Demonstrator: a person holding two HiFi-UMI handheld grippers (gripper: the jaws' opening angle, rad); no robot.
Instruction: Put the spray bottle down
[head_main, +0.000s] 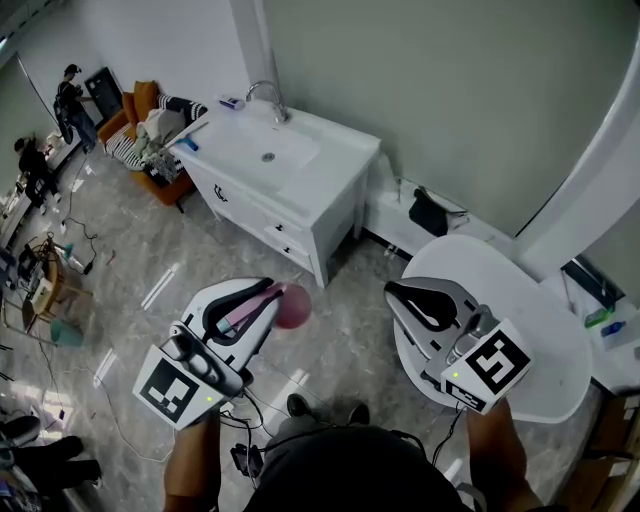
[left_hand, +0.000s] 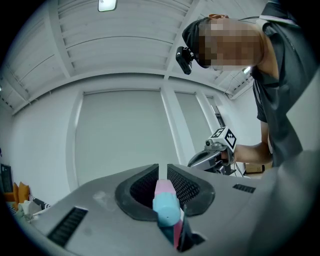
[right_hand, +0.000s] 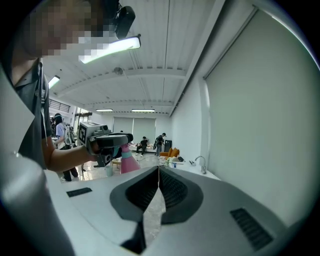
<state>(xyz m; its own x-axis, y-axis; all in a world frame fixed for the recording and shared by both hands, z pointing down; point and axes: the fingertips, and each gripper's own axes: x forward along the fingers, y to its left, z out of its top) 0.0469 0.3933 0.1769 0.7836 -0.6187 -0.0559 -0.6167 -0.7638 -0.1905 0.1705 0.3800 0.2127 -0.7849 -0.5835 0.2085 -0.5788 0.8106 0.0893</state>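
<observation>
In the head view my left gripper (head_main: 266, 291) is shut on a pink spray bottle (head_main: 293, 306), held in the air above the marble floor with its round body sticking out past the jaw tips. The left gripper view shows the bottle's pink and light-blue head (left_hand: 165, 201) clamped between the jaws of the left gripper (left_hand: 162, 168). My right gripper (head_main: 398, 293) hovers over the edge of a white round table (head_main: 530, 300); its jaws meet with nothing between them. In the right gripper view that gripper (right_hand: 159, 170) is shut, and the pink bottle (right_hand: 129, 162) shows beyond it.
A white vanity with a sink and tap (head_main: 270, 155) stands ahead against the wall. A black bag (head_main: 432, 214) lies by the wall to the right. An orange sofa (head_main: 140, 118) with clothes and standing people are far left. Cables trail on the floor (head_main: 110, 400).
</observation>
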